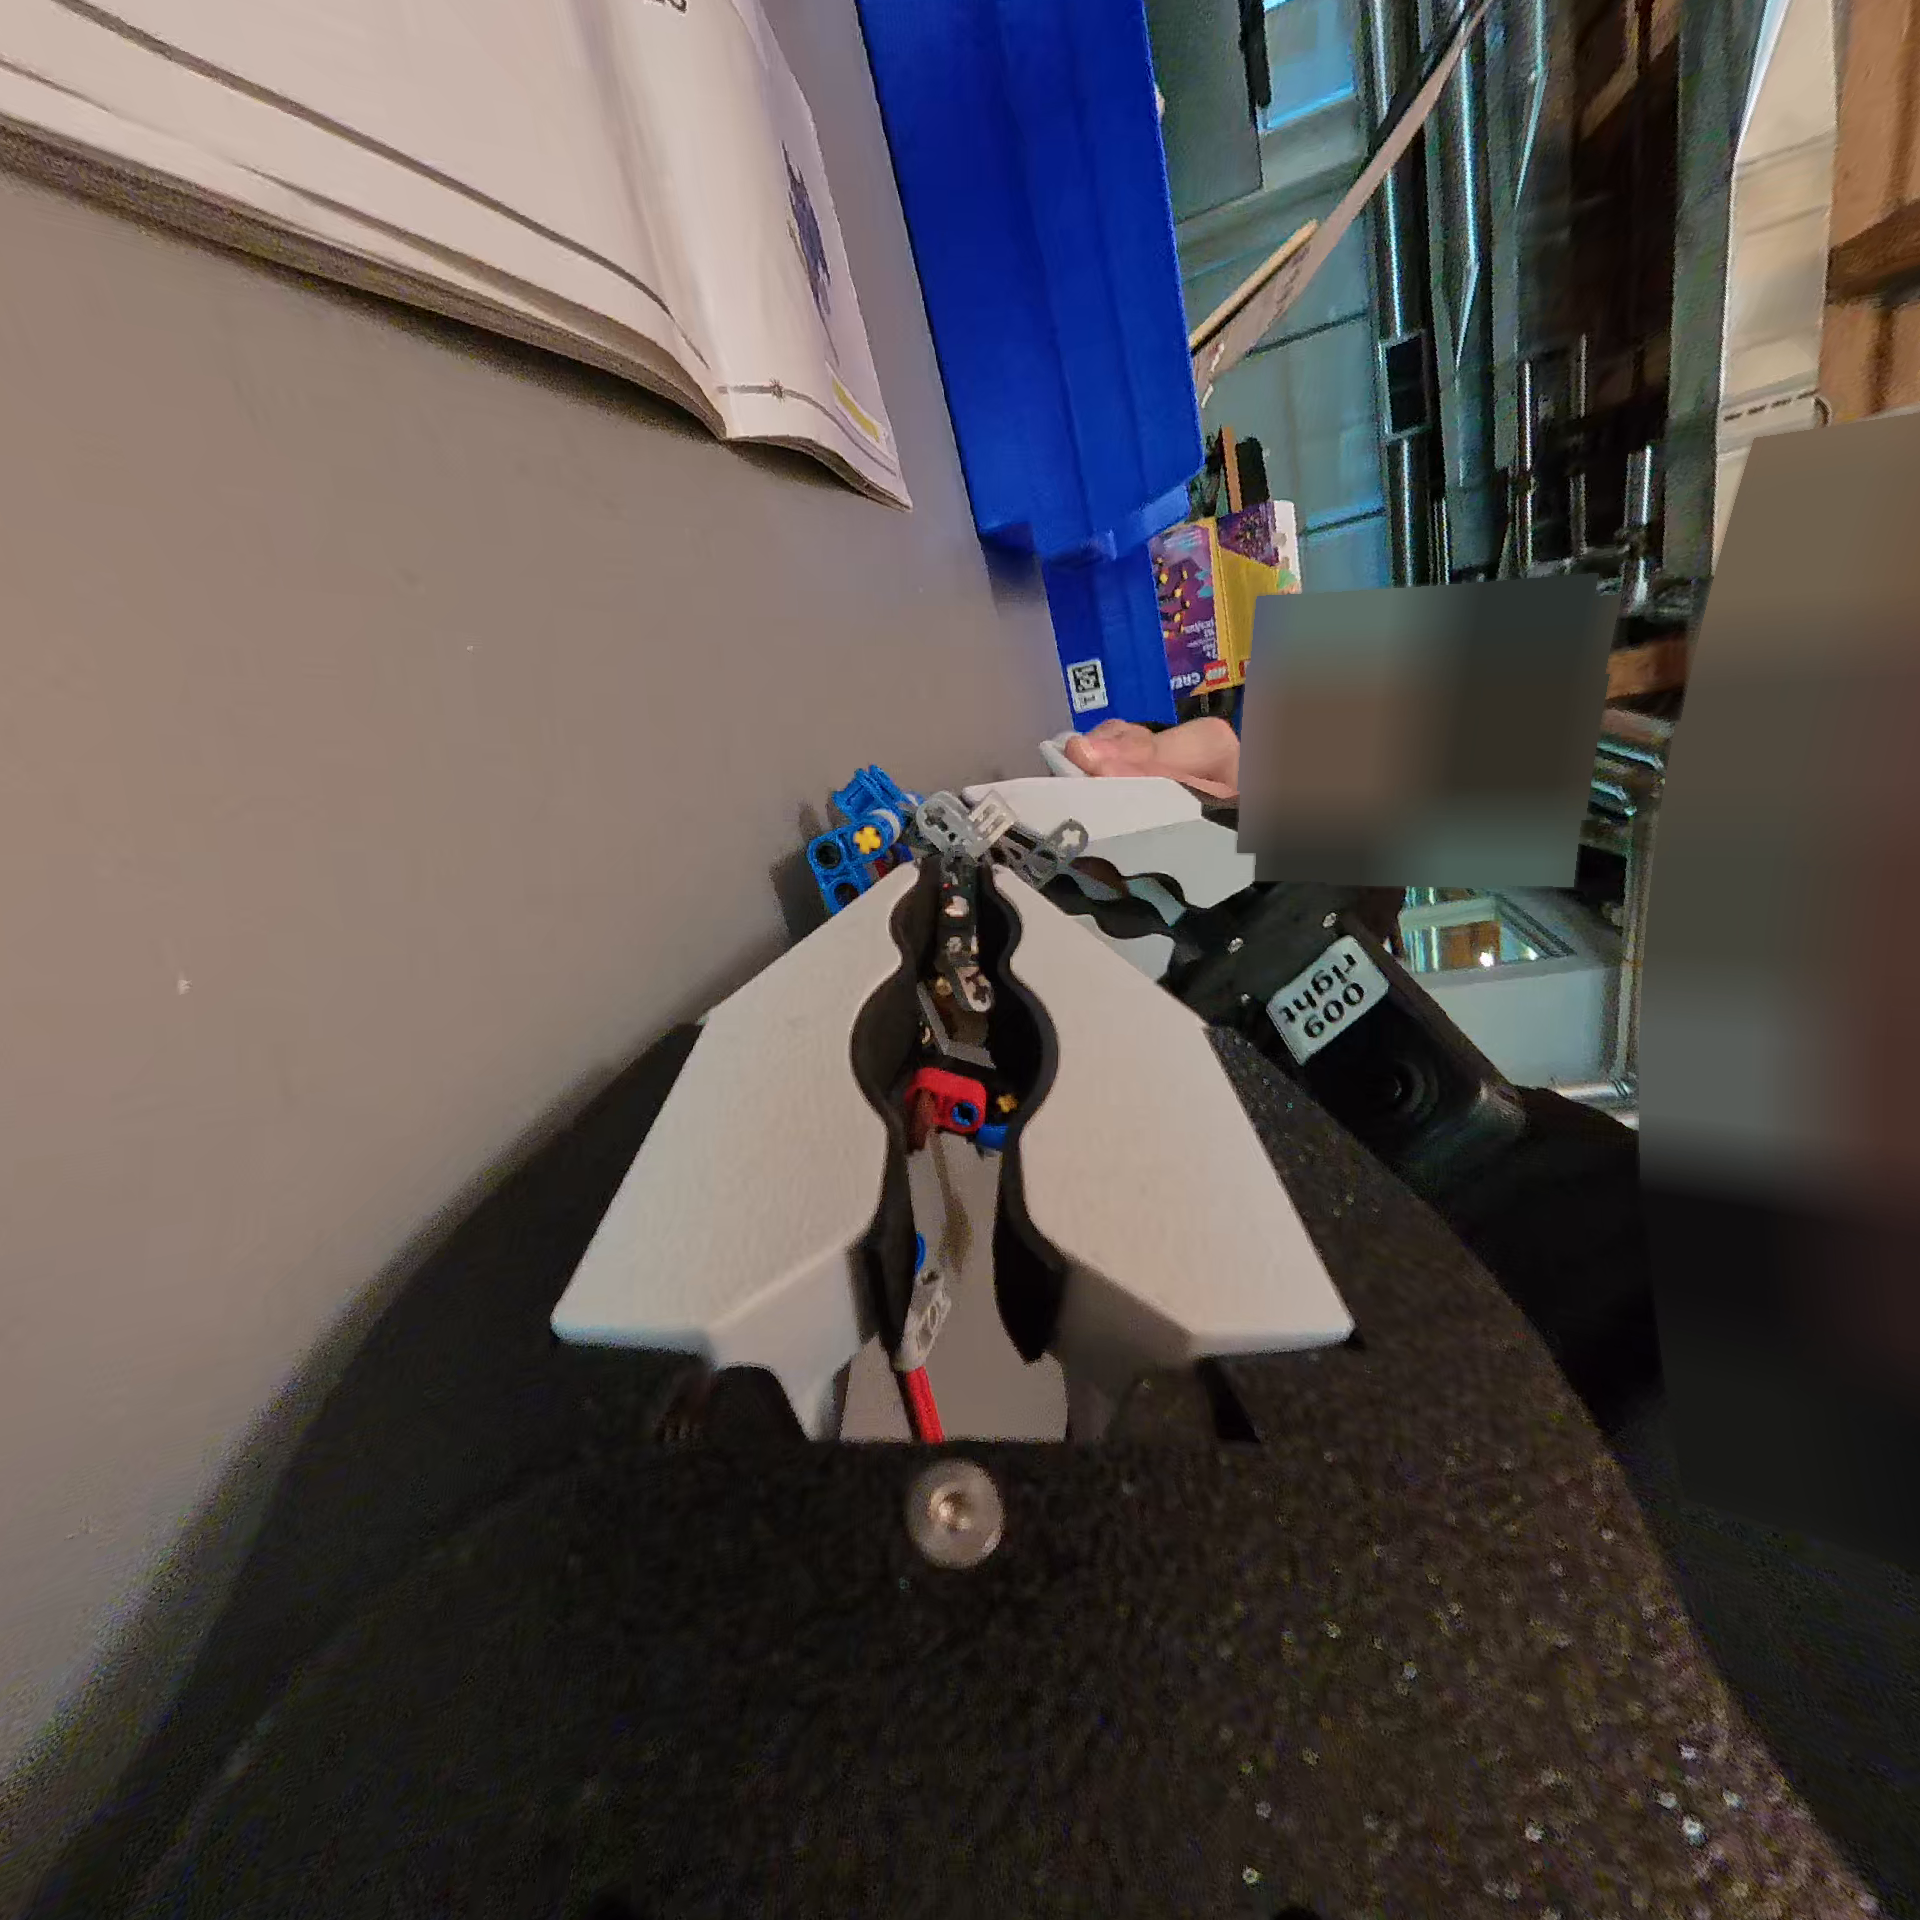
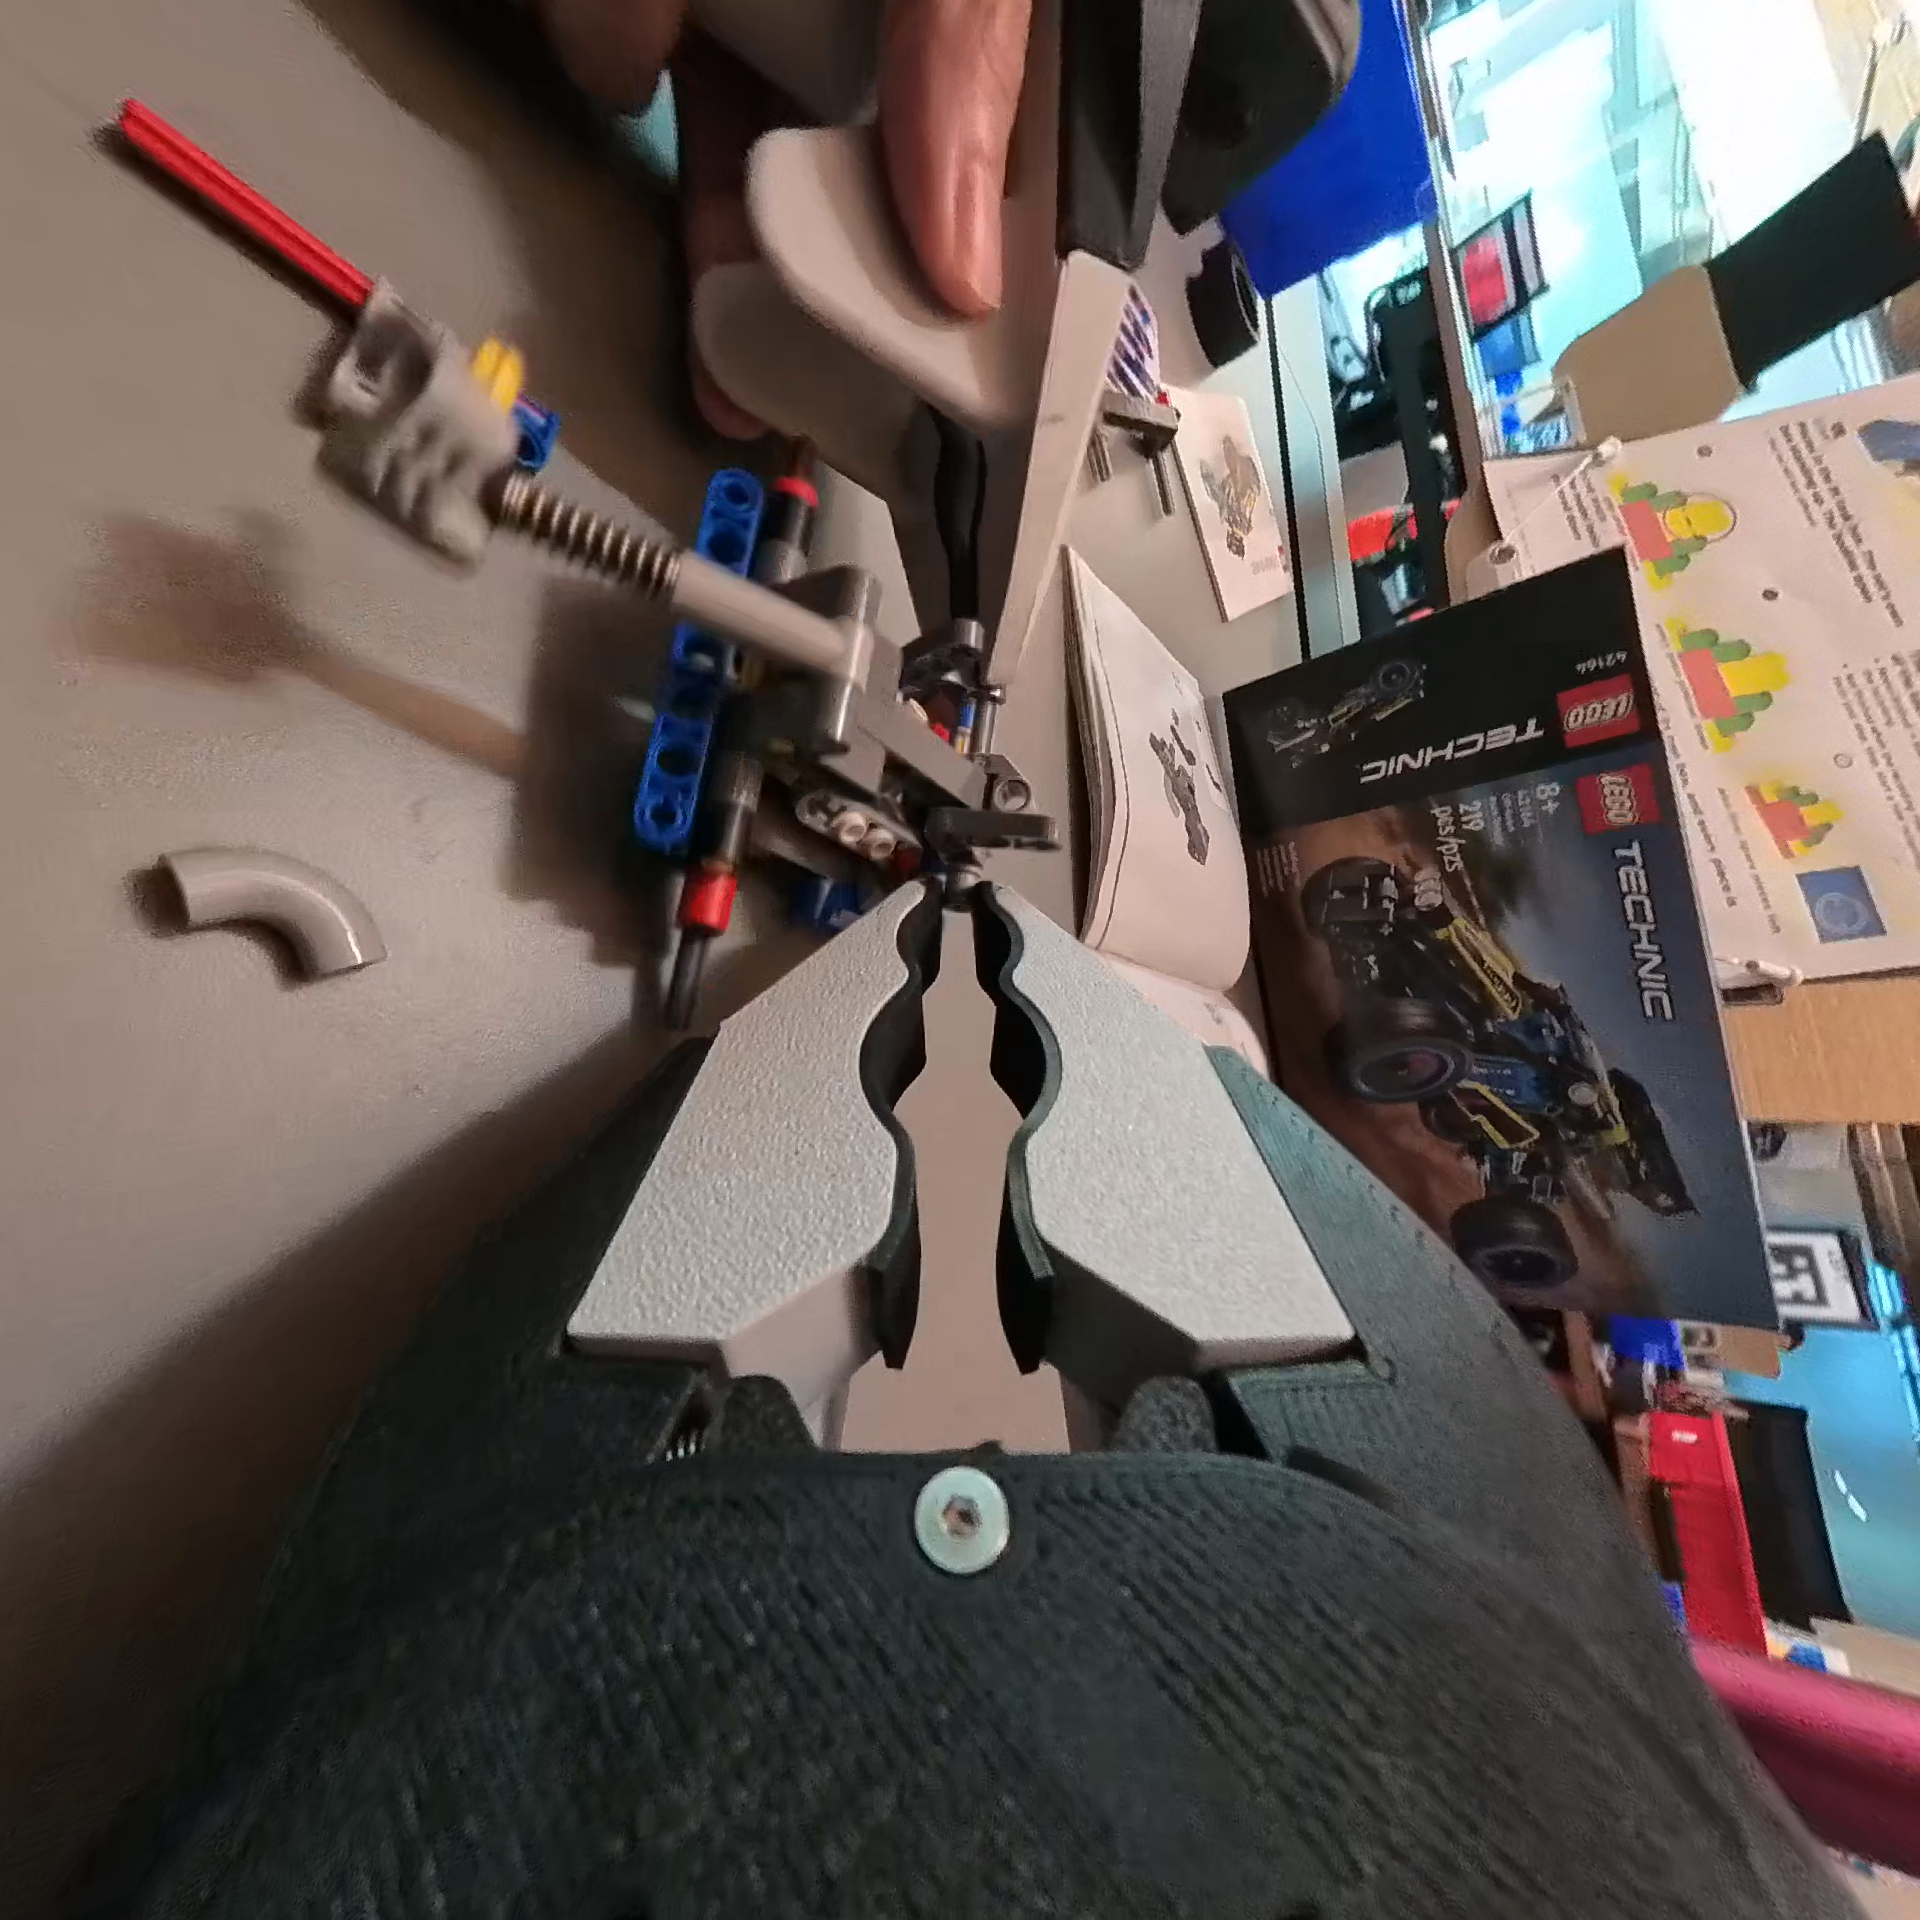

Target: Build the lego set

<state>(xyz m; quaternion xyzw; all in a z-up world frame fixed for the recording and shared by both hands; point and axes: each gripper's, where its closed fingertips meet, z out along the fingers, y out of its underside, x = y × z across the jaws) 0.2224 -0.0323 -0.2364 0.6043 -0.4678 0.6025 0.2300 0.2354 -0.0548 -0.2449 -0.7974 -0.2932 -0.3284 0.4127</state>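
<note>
Right wrist view: the right gripper (image 2: pixel 954 902) pinches, tips nearly closed, a small pin on the brick-built assembly (image 2: pixel 790 717), while the left gripper (image 1: pixel 956 883), closed on the assembly's far side, steadies it just above the grey table (image 2: pixel 260 1091), seemingly for fitting.

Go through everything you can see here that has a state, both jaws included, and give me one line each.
Left gripper: jaws closed on the brick assembly.
Right gripper: jaws nearly closed, tips pinching a small pin on the assembly.
Brick assembly: partly built, gripped from two sides.
Spring shock absorber: attached, sticking out with a red axle.
Grey curved piece: loose on the table.
Instruction booklet: lying open.
Set box: standing upright.
</note>
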